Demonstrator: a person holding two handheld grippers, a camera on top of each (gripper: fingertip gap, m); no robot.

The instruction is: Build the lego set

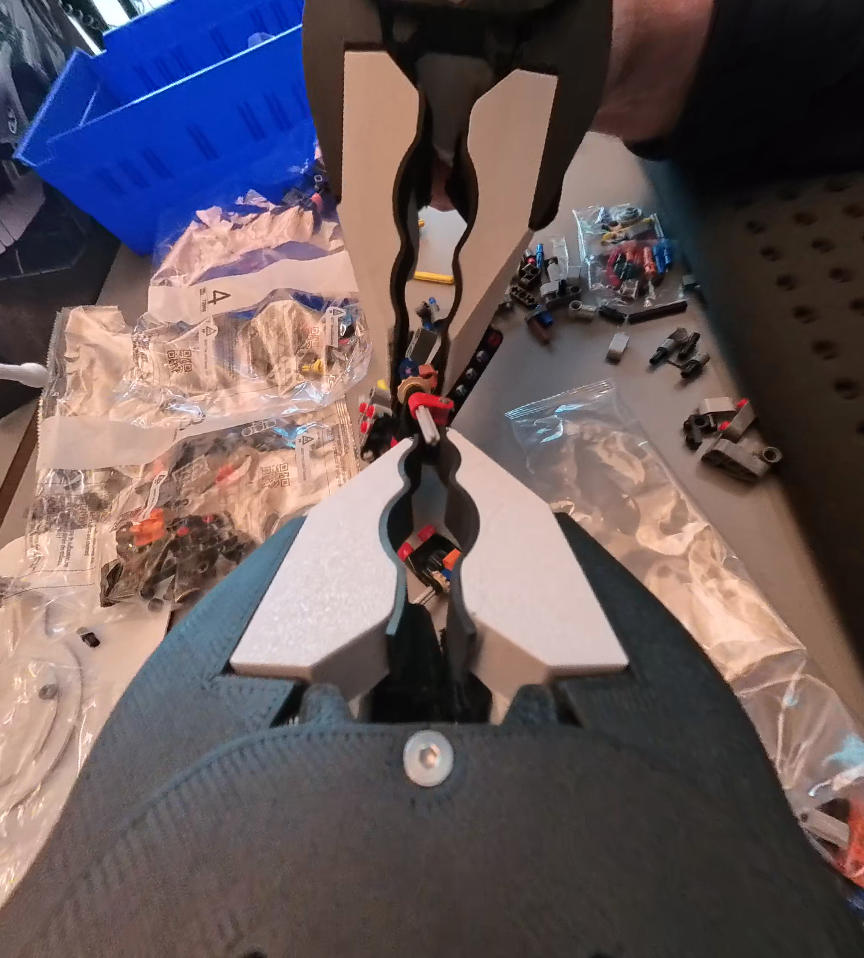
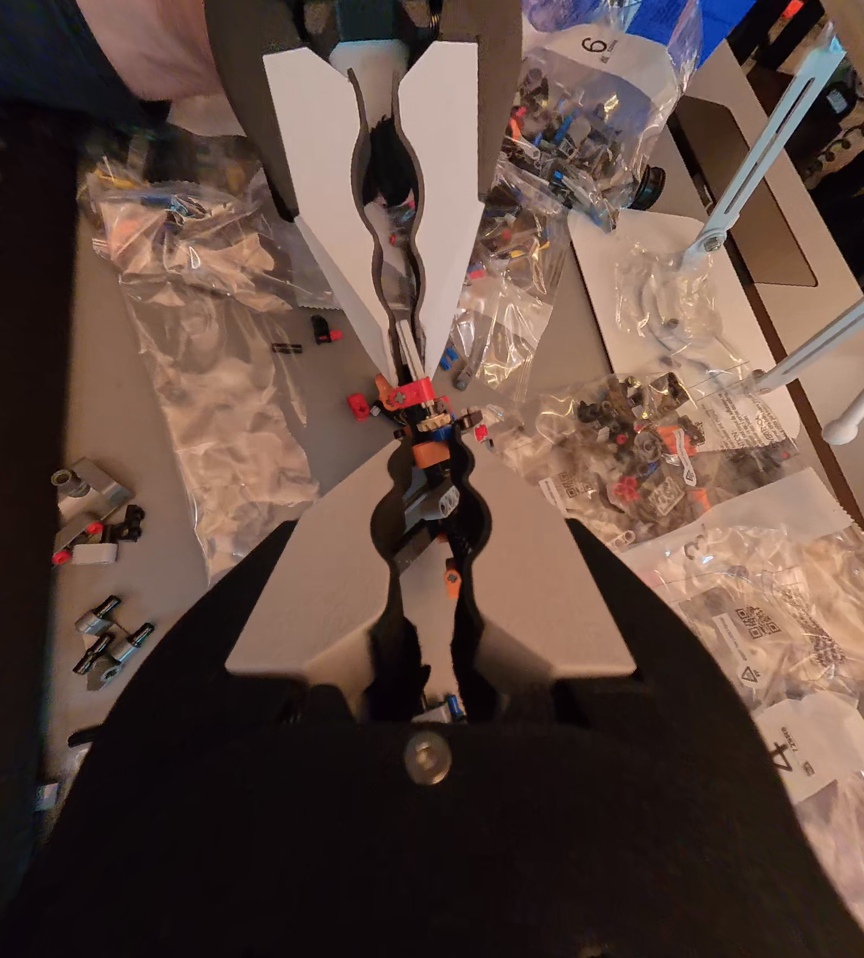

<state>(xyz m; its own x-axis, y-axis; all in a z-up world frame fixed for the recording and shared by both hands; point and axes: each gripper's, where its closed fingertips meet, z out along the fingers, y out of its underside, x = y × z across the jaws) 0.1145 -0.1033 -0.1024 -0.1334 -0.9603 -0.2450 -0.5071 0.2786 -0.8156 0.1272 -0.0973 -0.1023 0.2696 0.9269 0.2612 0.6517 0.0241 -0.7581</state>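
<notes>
The two grippers meet tip to tip above the grey table [image 1: 549,373]. My left gripper [image 1: 431,440], with a teal body and grey fingers, is shut on a light grey axle [image 1: 430,427]. The axle's far end sits in a red connector [image 1: 427,402]. My right gripper [image 2: 426,440], with a black body, is shut on a small lego assembly [image 2: 430,456] of orange, blue, tan and black parts that carries the red connector [image 2: 409,394]. In the right wrist view the left gripper [image 2: 412,370] comes in from the top with the axle [image 2: 412,347]. In the left wrist view the right gripper [image 1: 422,399] comes in from the top.
A blue bin [image 1: 176,129] stands at the back left. Numbered bags of parts [image 1: 243,337] lie left of the grippers in the left wrist view, and more bags [image 2: 627,456] lie to the right in the right wrist view. Loose pieces [image 1: 601,306] and an empty clear bag [image 1: 601,466] lie on the table. A white stand arm [image 2: 756,171] crosses the right wrist view. Left and right tips are no more than a few centimetres apart.
</notes>
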